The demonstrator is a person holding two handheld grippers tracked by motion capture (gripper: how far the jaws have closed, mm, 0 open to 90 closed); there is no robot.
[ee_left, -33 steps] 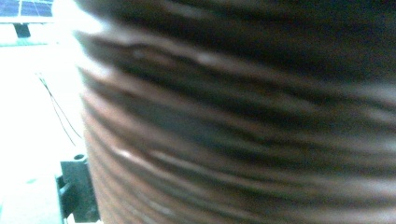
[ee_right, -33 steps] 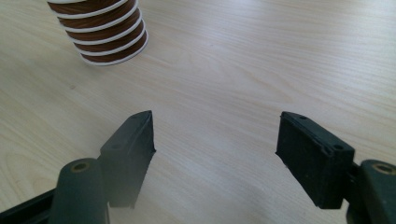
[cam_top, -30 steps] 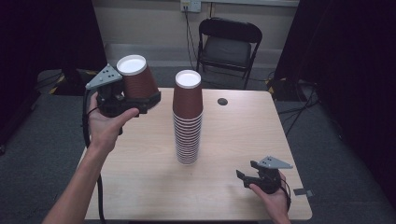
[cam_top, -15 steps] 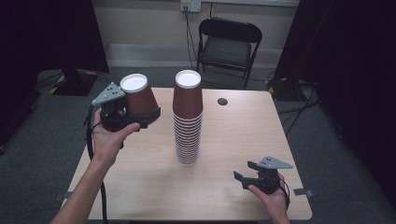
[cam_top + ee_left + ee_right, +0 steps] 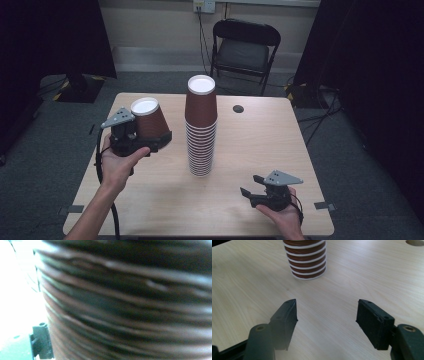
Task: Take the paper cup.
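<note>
Near the bench's left edge, the left tongs (image 5: pixel 150 142) clamp an upturned cup (image 5: pixel 149 120) tilted above the bench (image 5: pixel 300 150), seemingly to set it down apart from the stack (image 5: pixel 201 130), while the right tongs (image 5: pixel 325 311) rest wide and empty by the front right corner.

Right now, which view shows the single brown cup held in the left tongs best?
The high view: the single cup shows whole, upside down and tilted, clamped in the left tongs beside the cup stack. The left gripper view gives a blurred brown close-up of its wall. The right gripper view shows the stack's base instead.
</note>
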